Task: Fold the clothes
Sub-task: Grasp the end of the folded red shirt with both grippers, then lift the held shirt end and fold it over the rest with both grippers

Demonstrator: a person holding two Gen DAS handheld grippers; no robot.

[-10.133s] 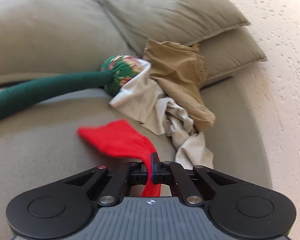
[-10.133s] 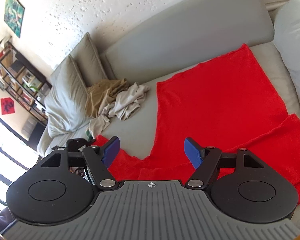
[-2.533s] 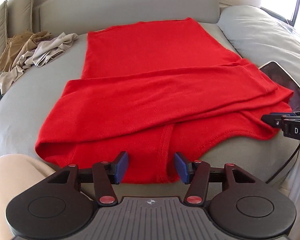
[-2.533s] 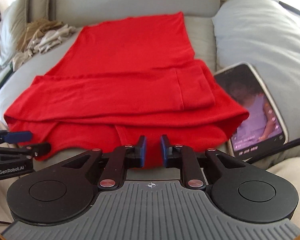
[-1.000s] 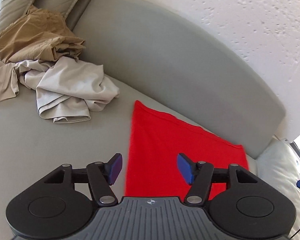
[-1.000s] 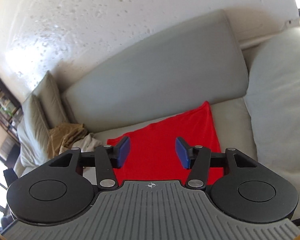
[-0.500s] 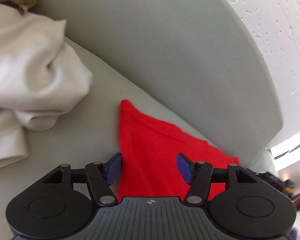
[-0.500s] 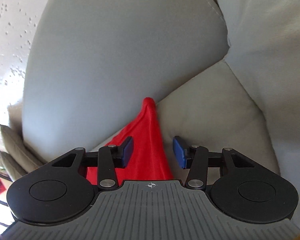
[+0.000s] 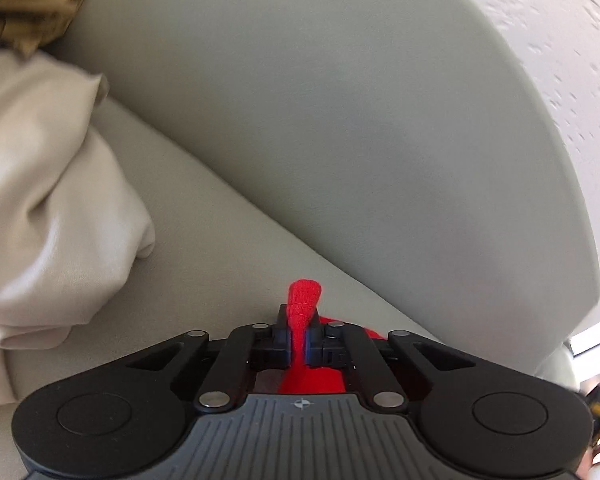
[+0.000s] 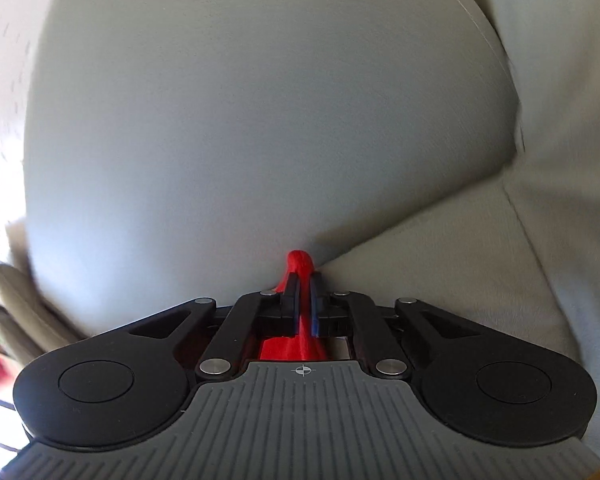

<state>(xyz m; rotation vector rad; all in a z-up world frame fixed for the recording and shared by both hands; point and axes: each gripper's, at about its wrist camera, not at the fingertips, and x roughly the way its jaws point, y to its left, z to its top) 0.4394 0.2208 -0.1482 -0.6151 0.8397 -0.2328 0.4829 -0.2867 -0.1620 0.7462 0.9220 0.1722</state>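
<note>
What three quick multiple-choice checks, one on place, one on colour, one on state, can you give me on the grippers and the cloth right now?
1. Where does the pale crumpled garment lie in the left wrist view?
A. left of the gripper
B. right of the gripper
C. between the jaws

2. What colour is the cloth in the left gripper?
A. green
B. red
C. tan

3. How does the right gripper stand?
A. wide open, empty
B. shut on nothing
C. shut on the cloth

Answers: 1 A, it fills the left side on the sofa seat. 2 B, a red corner sticks out past the jaws. 3 C, red fabric is pinched between the pads, which have just been closing.
</note>
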